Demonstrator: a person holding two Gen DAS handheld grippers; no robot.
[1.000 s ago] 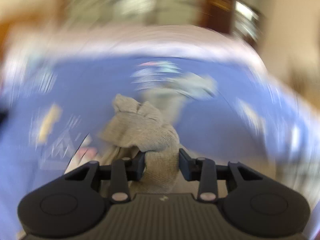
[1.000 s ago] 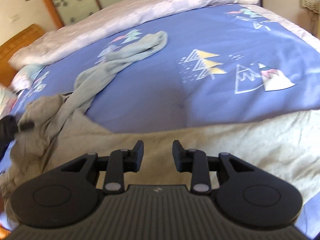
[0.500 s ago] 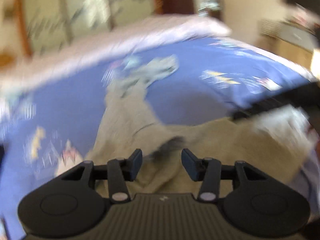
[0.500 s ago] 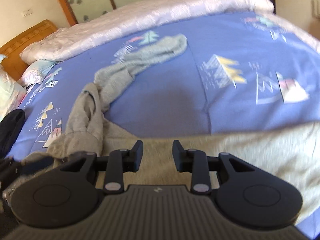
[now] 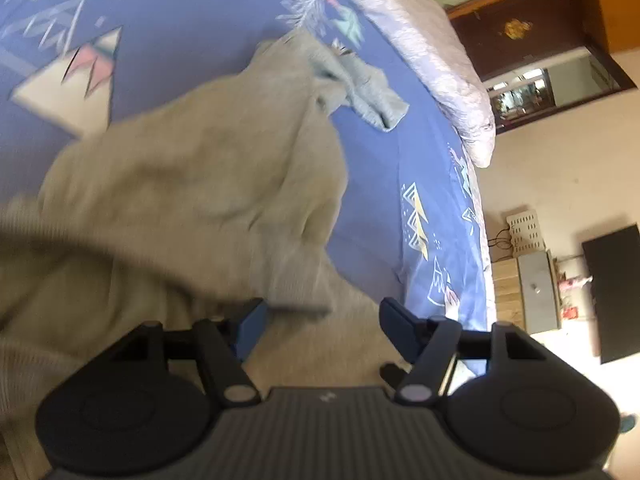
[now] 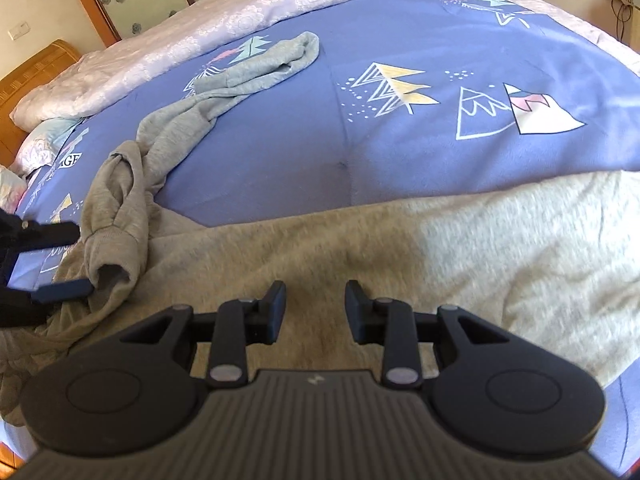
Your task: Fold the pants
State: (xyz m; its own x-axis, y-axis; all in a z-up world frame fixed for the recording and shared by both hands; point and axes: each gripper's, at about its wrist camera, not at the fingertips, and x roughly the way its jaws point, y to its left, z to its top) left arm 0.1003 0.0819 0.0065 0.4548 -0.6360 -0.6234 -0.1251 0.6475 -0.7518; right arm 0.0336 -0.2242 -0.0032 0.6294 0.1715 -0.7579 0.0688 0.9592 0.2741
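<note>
We see the grey pants [image 6: 280, 256] spread across the near part of a bed, lying on a blue bedspread [image 6: 400, 132] printed with triangle mountains. One leg runs away toward the far side, twisting and ending in a crumpled cuff near the pale quilt [image 6: 240, 20] along the headboard side. The other part of the garment lies broad and flat along the near edge, half in shade and half in bright sun. Our left gripper [image 5: 320, 324] hovers low over the cloth; its jaws have just been opening and now stand wide apart, with a fold of fabric lying just by the left finger but nothing pinched between the pads. From the right wrist view, the same gripper shows at the left edge, its fingers [image 6: 64, 291] either side of a bunched hem. Our right gripper [image 6: 316, 306] hangs over the flat stretch of pants, jaws partly open, holding nothing, and the cloth beneath them lies smooth.
</note>
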